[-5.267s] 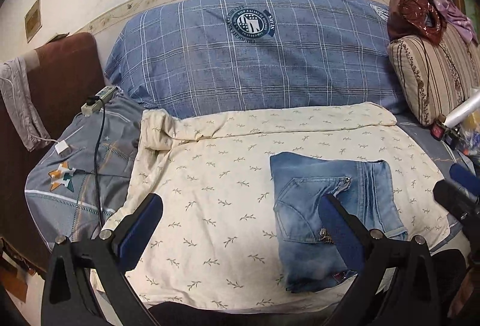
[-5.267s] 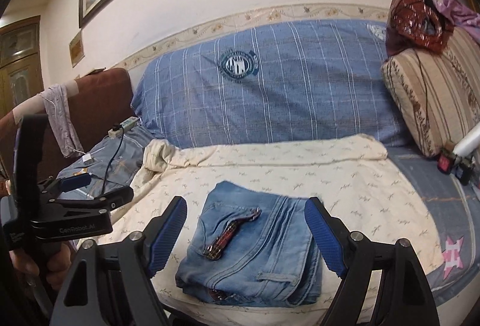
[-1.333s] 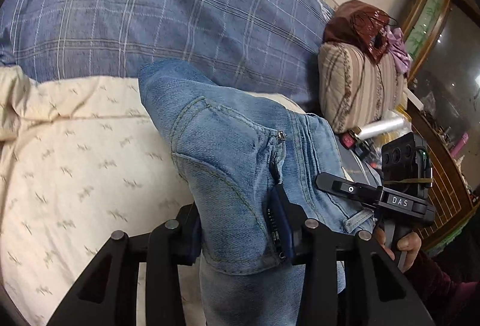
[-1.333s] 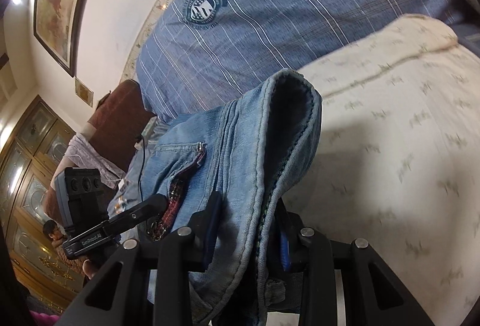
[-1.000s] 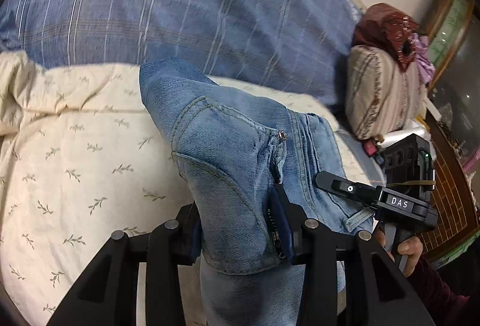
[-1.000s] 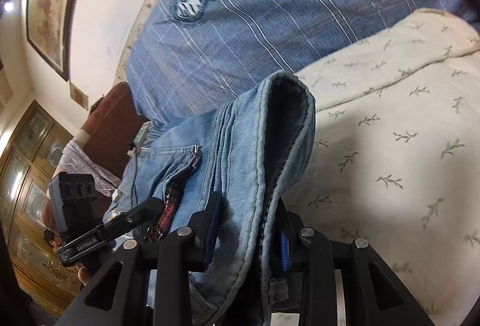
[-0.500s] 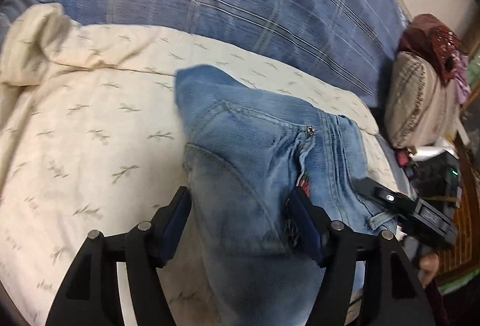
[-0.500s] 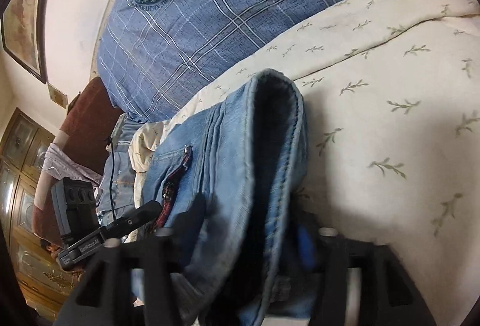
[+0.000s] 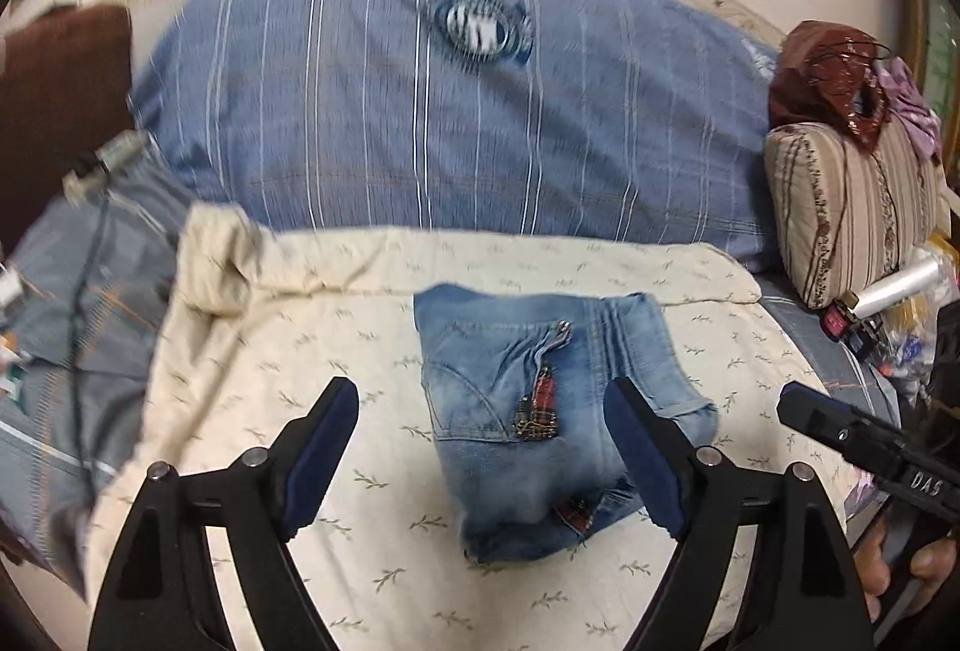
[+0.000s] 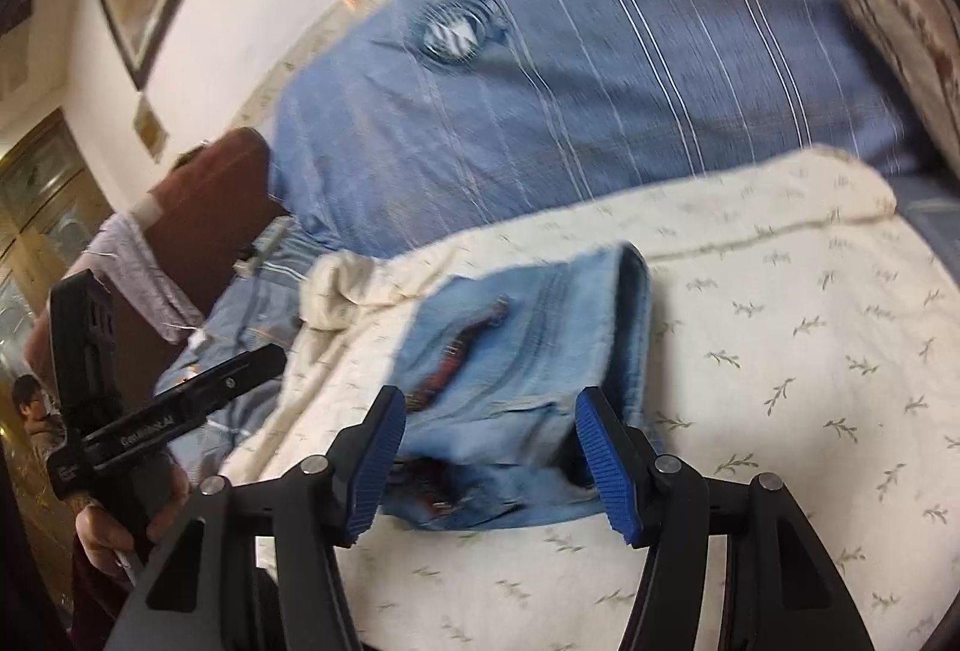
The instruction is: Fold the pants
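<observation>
The folded light-blue jeans (image 9: 528,369) lie flat on the cream leaf-print sheet (image 9: 270,351), pocket zipper and a red plaid strip facing up. My left gripper (image 9: 480,399) hovers above and short of them. Its jaws are opening, and the blue pads stand wide on either side without touching the denim. In the right wrist view the jeans (image 10: 540,327) sit just beyond my right gripper (image 10: 492,402), which is open with its ribbed blue pads clear of the cloth. A finger (image 9: 840,435) of the right gripper shows at the right edge of the left view, held by a hand.
A large blue plaid cushion (image 9: 450,111) backs the sheet. A striped pillow (image 9: 852,213) with a brown bag (image 9: 828,75) on top stands at the right, above small clutter (image 9: 882,303). A power strip and cable (image 9: 90,171) lie at the left by a brown armrest (image 9: 60,99).
Both grippers were shut on the lifted jeans; they have opened, let go and drawn back and up. The jeans now rest folded on the sheet.
</observation>
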The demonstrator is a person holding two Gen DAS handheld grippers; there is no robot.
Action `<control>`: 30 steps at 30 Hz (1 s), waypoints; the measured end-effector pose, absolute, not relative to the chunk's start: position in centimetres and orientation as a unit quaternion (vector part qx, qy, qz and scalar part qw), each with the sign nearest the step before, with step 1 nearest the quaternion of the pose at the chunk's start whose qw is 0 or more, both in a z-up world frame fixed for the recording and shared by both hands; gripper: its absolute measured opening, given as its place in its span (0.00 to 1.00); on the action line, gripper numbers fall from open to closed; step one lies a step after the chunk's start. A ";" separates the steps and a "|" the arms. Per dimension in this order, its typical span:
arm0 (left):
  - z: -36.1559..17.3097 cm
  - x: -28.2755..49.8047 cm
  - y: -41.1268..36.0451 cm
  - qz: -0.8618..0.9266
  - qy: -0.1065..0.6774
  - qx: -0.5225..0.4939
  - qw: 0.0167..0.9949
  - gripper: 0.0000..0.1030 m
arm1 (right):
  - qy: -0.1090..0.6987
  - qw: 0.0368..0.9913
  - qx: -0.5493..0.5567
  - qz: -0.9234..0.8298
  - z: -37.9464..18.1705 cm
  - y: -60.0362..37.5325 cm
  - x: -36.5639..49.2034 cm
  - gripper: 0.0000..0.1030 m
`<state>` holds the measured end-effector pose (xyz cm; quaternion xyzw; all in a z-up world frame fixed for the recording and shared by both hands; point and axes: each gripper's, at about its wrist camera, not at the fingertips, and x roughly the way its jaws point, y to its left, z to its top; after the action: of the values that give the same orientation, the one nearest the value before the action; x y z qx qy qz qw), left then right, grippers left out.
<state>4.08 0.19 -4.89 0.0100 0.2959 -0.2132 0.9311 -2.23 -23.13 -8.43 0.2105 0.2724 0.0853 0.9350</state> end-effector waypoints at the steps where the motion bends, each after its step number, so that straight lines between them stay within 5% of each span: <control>1: -4.4 3.4 0.2 -0.212 0.290 0.013 0.933 0.82 | 0.266 0.937 0.210 0.087 -7.8 -22.8 -2.8 0.61; 30: -1.7 -2.6 0.8 -0.094 0.233 0.097 0.963 0.95 | 0.218 0.971 0.092 0.030 -3.4 -17.2 -9.9 0.62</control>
<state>-2.64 0.79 -1.74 0.0966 0.2329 -0.0944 0.9631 -9.89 -17.23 -3.41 0.0916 0.2181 0.0299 0.9712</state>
